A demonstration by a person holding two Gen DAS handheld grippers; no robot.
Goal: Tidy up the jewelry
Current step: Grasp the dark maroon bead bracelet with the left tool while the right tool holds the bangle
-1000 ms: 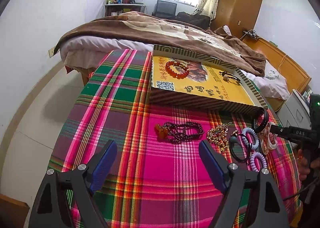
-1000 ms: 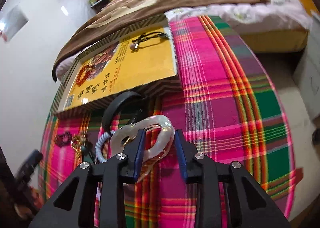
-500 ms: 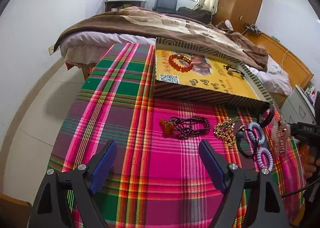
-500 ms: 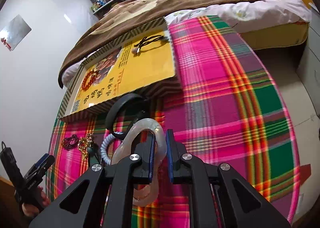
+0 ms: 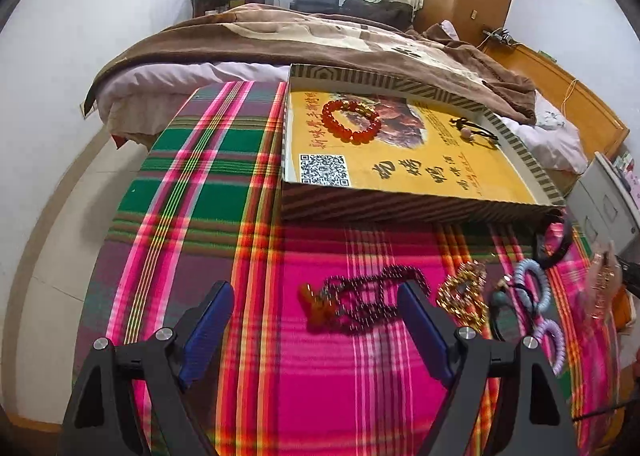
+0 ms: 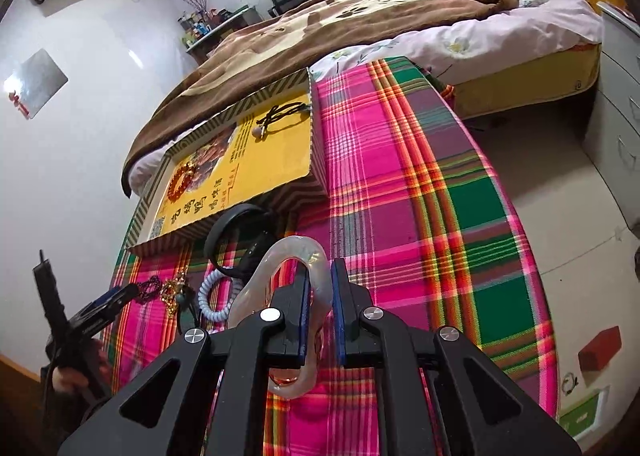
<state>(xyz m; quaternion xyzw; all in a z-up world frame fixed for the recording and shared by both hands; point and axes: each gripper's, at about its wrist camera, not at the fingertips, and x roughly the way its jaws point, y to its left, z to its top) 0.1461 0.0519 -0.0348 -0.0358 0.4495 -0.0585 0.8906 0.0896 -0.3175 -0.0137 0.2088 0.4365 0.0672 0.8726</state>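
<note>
The right claw (image 6: 320, 308) pinches a pale translucent bangle (image 6: 288, 256), lifted above the plaid cloth (image 6: 420, 183). Just ahead and left of it lie a black bangle (image 6: 224, 228) and a pale blue coil hair tie (image 6: 212, 296); beyond them sits the yellow box (image 6: 248, 163), holding an orange bead bracelet (image 6: 180, 179) and a black cord pendant (image 6: 280, 115).

The left claw (image 5: 316, 320) gapes wide, empty. A dark bead necklace (image 5: 360, 304) lies between its fingers, a gold chain (image 5: 462, 292) just right.
</note>
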